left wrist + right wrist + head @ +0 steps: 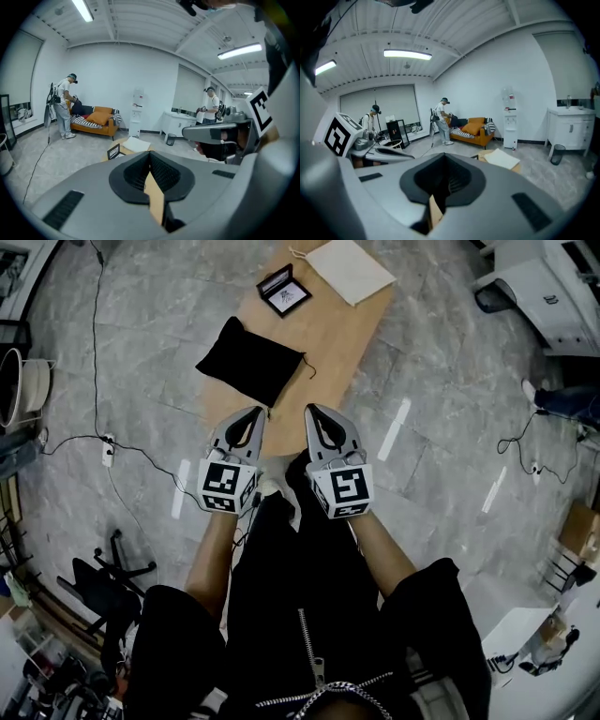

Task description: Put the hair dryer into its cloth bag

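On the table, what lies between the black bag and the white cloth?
A small black-framed box, in the head view, between the black bag and the white cloth.

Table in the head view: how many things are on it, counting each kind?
Black cloth bag: 1
White cloth: 1
Small black-rimmed box: 1
Total: 3

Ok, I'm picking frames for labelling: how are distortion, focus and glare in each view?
Head view: evenly lit and sharp, though the black bag shows almost no detail. Left gripper view: strong fisheye, dark corners, ceiling lamp glaring. Right gripper view: same fisheye, strip light blown white.
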`<action>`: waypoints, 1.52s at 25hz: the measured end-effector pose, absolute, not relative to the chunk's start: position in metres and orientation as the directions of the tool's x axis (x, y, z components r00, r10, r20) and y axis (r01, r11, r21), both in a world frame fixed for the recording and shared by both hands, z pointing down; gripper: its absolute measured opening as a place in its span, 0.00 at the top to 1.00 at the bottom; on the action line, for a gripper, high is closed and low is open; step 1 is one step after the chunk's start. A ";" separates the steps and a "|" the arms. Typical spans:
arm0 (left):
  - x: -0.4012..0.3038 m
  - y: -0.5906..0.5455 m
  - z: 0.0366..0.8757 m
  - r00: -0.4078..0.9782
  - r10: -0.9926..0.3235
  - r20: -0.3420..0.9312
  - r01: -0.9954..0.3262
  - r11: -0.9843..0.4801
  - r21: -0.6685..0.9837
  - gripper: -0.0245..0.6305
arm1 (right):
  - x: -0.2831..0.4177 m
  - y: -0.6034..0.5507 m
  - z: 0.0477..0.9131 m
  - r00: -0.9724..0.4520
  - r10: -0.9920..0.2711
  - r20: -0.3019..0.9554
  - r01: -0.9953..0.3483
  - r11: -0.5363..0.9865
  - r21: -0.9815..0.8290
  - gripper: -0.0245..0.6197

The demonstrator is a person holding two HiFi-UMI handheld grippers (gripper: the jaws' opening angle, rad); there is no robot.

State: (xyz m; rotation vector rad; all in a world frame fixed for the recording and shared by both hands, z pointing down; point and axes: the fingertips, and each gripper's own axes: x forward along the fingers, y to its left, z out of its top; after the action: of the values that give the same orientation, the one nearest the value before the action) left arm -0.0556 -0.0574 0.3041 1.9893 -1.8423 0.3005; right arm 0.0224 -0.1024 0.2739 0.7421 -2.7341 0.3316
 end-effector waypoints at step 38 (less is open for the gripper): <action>0.009 0.136 0.203 0.133 -0.958 0.253 -0.984 -0.097 0.149 0.94 | 0.080 0.109 0.146 -0.817 -0.560 0.140 -0.570 0.821 -0.037 0.95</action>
State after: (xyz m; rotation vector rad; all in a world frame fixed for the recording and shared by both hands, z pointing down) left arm 0.0092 0.1363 0.2027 2.1341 -1.8961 0.1315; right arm 0.0803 0.1095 0.1456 0.8972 -2.8803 0.1170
